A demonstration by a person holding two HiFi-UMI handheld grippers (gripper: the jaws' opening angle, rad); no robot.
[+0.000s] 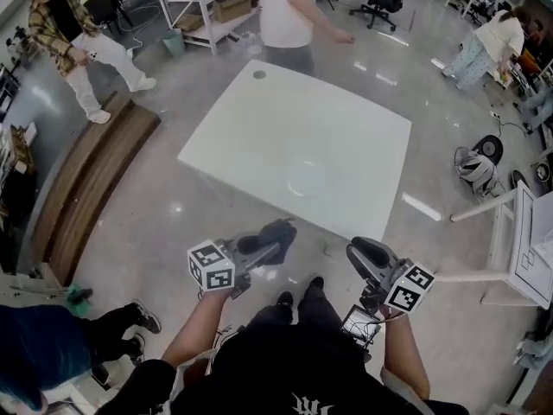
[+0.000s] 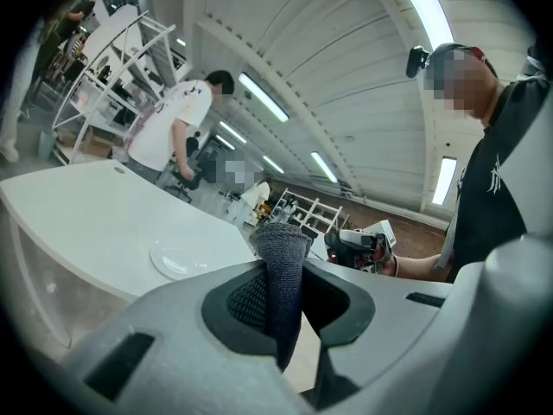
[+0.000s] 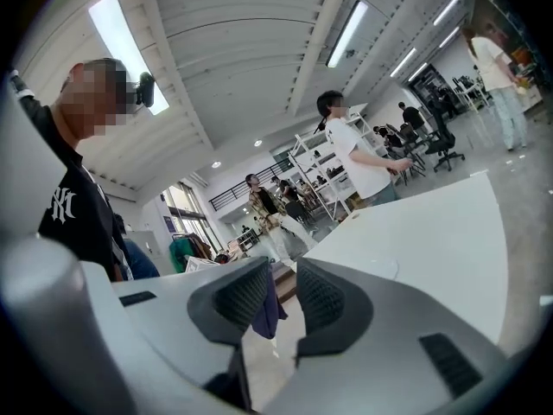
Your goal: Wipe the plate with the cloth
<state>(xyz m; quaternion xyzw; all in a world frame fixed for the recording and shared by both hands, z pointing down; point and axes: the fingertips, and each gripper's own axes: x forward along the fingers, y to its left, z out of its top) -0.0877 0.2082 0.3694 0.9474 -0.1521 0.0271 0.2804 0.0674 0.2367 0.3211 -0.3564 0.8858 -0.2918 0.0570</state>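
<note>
Short of the table's (image 1: 259, 115) near edge, you had the left gripper (image 1: 273, 237) clamped on the cloth (image 2: 281, 271), ready to wipe. The right gripper (image 3: 281, 294) hung part-open and empty, probably for steadying. The plate (image 1: 304, 178) sat near that edge.

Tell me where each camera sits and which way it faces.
Head view: on the person's head, steeply down at table, plate; shows forearms, left gripper, right gripper.
Left gripper view: on that gripper, along jaws shut on the cloth, toward the plate; shows the person's torso.
Right gripper view: on that gripper, along parted jaws, toward the table; torso at left.
Shared: all see the table.
</note>
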